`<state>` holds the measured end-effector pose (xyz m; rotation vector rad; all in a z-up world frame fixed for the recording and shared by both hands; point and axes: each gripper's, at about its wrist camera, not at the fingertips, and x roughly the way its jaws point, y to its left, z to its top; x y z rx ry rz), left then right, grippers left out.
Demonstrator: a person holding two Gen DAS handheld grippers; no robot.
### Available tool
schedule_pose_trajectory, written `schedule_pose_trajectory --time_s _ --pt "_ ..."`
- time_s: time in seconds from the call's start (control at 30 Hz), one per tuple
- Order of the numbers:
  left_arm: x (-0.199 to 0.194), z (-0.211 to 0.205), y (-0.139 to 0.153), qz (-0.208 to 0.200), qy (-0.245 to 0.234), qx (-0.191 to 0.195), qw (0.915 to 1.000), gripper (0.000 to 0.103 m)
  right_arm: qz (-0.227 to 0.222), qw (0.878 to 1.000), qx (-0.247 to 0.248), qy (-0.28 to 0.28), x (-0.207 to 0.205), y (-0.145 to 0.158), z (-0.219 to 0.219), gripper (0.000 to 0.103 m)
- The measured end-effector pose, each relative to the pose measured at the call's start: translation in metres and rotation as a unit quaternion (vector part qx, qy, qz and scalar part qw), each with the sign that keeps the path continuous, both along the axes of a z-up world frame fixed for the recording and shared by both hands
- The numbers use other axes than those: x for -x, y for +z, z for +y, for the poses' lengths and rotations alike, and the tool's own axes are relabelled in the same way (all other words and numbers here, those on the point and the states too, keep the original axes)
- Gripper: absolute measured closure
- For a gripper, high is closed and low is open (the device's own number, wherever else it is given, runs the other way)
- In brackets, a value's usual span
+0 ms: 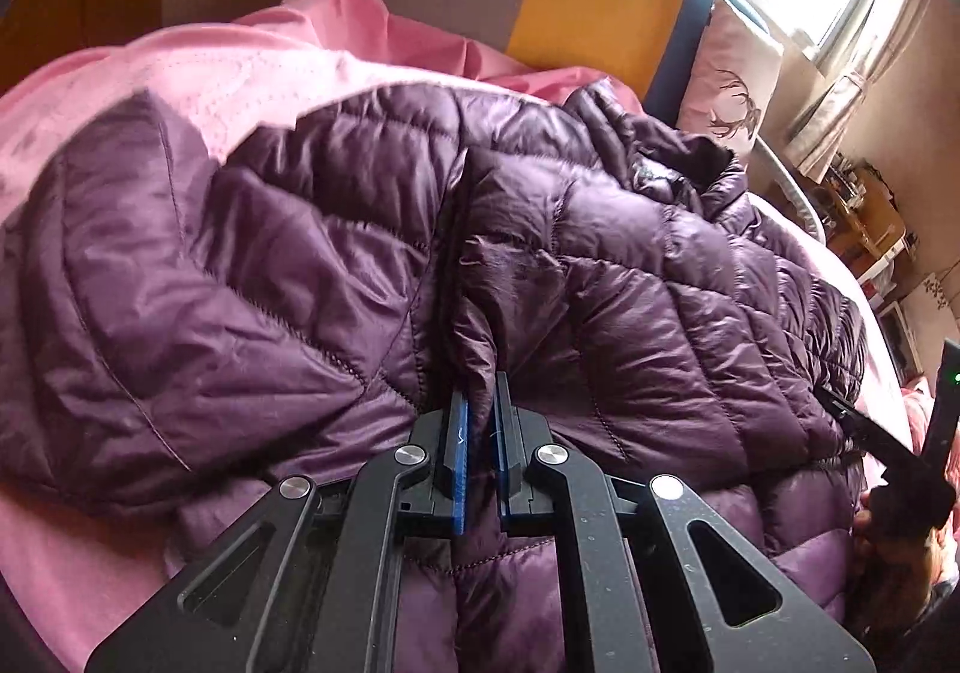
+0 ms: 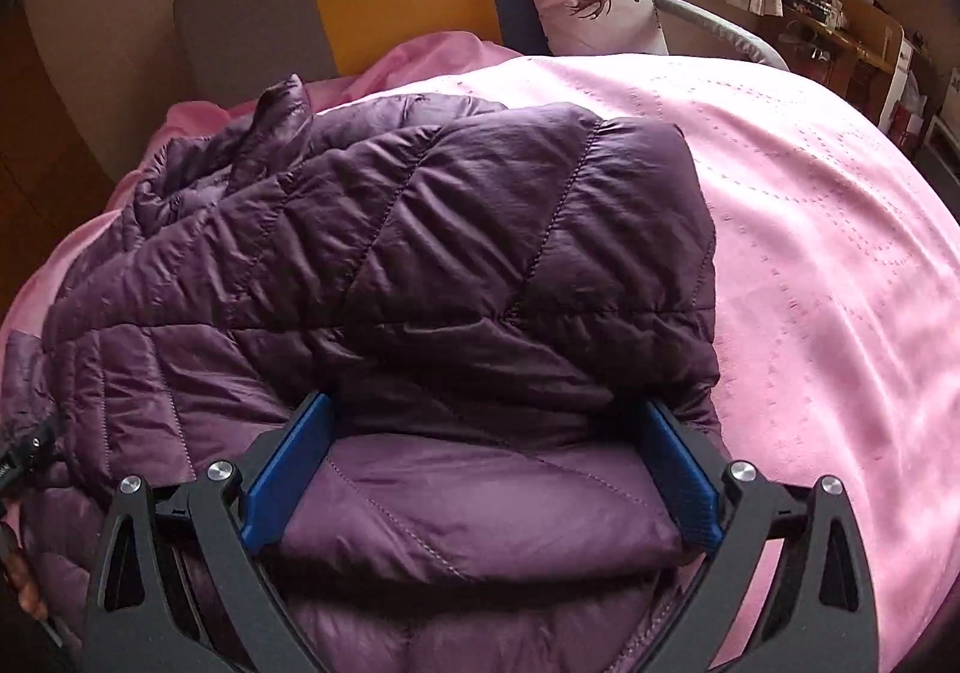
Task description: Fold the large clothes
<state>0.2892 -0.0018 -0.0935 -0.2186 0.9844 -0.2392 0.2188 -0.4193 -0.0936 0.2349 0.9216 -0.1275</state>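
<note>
Pink bed (image 2: 810, 253) carries purple jacket (image 2: 390, 253); left tool (image 1: 480, 421) pinches its front edge, right tool (image 2: 480, 463) spread over its folded sleeve.

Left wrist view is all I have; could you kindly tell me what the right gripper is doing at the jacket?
Observer: The right gripper is open, jaws wide, with a padded part of the jacket between its fingers.
Operator: Thank you. Is bare bedspread free on that side?
Observer: Yes, the pink bedspread lies bare to the right of the jacket in the right wrist view.
Operator: And is that side of the jacket folded over?
Observer: It looks so: a quilted panel is laid across the body, its edge ending near the right finger.
</note>
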Motion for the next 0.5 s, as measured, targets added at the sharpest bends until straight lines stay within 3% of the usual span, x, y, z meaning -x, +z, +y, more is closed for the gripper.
schedule_pose_trajectory --time_s 0.13,0.23,0.3,0.37,0.43,0.5 --pt "-0.001 -0.002 -0.004 -0.002 0.006 -0.006 1.0 0.094 0.009 1.0 0.023 0.004 -0.006 -0.008 0.004 0.003" --pt "0.002 0.004 0.0 -0.001 0.009 0.011 0.9999 0.091 0.01 1.0 0.024 0.005 -0.004 -0.009 0.004 0.002" --pt "0.009 0.01 0.006 -0.001 0.015 0.021 0.9997 0.081 0.01 1.0 0.025 0.005 -0.002 -0.009 0.003 0.002" --pt "0.023 0.021 0.014 -0.006 0.025 0.039 0.9989 0.054 0.011 1.0 0.026 0.005 -0.002 -0.007 0.004 0.002" --pt "0.042 0.039 0.024 -0.021 0.052 0.061 0.9966 0.039 0.011 1.0 0.027 0.005 -0.003 -0.006 0.005 0.002" --pt "0.058 0.058 0.027 -0.026 0.079 0.081 0.9933 0.038 0.011 1.0 0.028 0.006 -0.005 -0.006 0.006 0.002"
